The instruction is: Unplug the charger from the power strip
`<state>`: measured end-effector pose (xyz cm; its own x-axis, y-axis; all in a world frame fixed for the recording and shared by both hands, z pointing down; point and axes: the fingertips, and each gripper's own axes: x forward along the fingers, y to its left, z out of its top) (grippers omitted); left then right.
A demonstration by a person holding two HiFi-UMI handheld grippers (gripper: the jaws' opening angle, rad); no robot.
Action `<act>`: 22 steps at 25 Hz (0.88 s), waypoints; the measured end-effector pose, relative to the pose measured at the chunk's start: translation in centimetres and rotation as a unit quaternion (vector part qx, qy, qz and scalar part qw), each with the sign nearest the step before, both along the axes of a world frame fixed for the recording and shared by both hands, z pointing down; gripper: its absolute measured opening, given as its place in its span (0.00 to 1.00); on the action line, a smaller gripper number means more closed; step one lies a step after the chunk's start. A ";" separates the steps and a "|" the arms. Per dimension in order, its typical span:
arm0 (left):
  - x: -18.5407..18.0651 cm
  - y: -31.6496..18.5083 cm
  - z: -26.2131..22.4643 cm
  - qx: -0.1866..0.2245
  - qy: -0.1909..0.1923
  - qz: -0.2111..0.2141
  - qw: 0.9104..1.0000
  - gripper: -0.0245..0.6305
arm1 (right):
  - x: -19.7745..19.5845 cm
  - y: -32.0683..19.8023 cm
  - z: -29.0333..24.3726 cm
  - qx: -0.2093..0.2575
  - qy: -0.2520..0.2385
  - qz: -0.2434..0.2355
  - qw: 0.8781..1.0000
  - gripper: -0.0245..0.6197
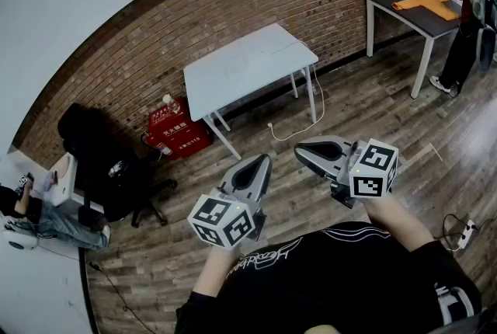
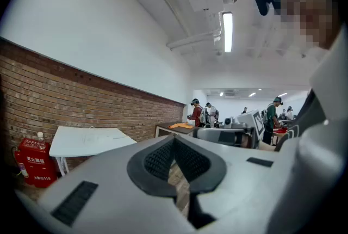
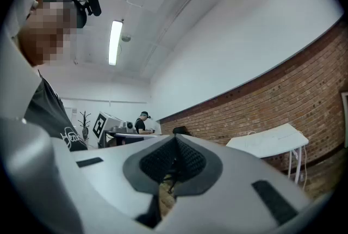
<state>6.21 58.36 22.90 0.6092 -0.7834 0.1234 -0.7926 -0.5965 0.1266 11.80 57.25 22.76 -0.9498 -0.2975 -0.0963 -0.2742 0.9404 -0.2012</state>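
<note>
The grey left gripper (image 1: 264, 162) and the grey right gripper (image 1: 302, 151) are in the air before the person's chest. The jaws of each are pressed fully together and grip nothing. A small white power strip (image 1: 468, 231) lies on the brown wooden plank floor (image 1: 373, 119) at the far right, well apart from both grippers. It is too small to tell if a charger sits in it.

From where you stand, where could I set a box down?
The white table by the brick wall looks bare on top, but for a thin cable at its right end. The wooden floor between it and the dark table is open. The dark table carries an orange cloth; round the black chair and red box it is crowded.
</note>
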 end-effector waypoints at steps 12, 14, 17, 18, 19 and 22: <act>-0.5 1.7 0.9 0.005 -0.025 -0.011 1.000 0.04 | -0.7 1.0 1.4 -0.008 0.000 -0.005 1.000 0.03; -0.9 1.6 1.3 0.001 -0.024 -0.015 1.000 0.04 | -1.1 1.3 1.9 -0.008 0.000 -0.019 1.000 0.03; -2.0 1.3 2.1 -0.015 -0.010 -0.024 1.000 0.04 | -2.4 2.0 2.7 -0.018 -0.008 -0.062 0.998 0.04; -2.7 1.2 2.5 -0.020 -0.006 -0.029 0.999 0.04 | -3.0 1.9 3.2 -0.025 -0.007 -0.068 0.997 0.04; -3.4 1.1 2.9 -0.025 -0.004 -0.034 0.999 0.04 | -3.5 1.7 3.8 -0.032 -0.004 -0.068 0.997 0.04; -5.7 0.3 4.0 -0.038 0.010 -0.048 0.998 0.04 | -5.1 0.6 5.2 -0.050 0.004 -0.061 0.997 0.04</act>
